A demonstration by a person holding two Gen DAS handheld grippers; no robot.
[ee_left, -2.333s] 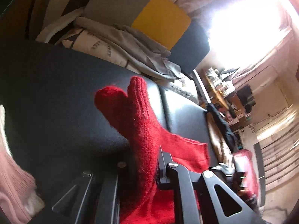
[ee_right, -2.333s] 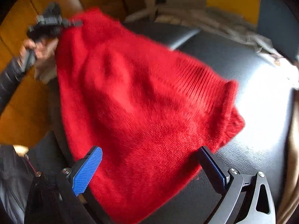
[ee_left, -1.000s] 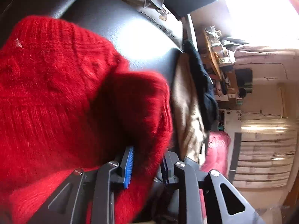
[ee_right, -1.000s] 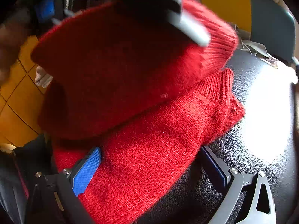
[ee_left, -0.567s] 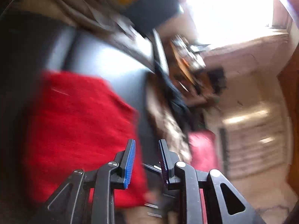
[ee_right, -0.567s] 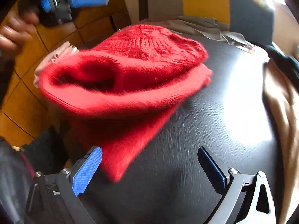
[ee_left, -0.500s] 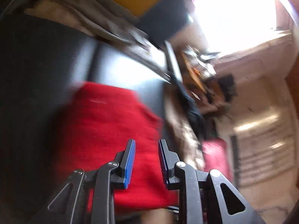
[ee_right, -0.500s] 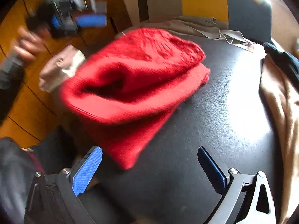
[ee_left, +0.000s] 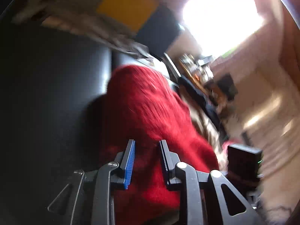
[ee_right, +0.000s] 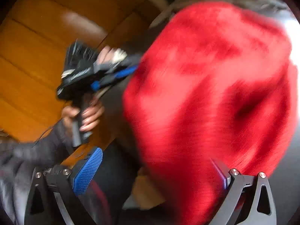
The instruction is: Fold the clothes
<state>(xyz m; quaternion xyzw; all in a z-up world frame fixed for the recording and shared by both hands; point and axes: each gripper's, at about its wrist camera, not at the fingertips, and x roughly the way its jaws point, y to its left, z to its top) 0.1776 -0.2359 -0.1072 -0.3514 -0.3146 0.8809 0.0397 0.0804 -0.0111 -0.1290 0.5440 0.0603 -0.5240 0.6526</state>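
Note:
A red knitted sweater [ee_left: 150,112] lies folded in a bundle on the black leather seat [ee_left: 46,93]. It fills the right half of the right wrist view [ee_right: 215,93]. My left gripper [ee_left: 146,150] has its fingers slightly apart at the bundle's near edge, with nothing between the pads. It also shows in the right wrist view [ee_right: 129,71], its tips at the sweater's left edge. My right gripper [ee_right: 155,161] is wide open, its right finger [ee_right: 219,170] against the sweater's near edge. Both views are motion-blurred.
Grey clothes [ee_left: 112,35] are piled at the back of the seat under a yellow and grey cushion [ee_left: 129,5]. Dark and beige garments [ee_left: 202,101] hang at the seat's right side. An orange-brown leather backrest [ee_right: 37,46] stands to the left.
The left gripper let go of the sweater after folding it over, drew back, and has come in again to the bundle's edge. The right gripper has moved close to the bundle.

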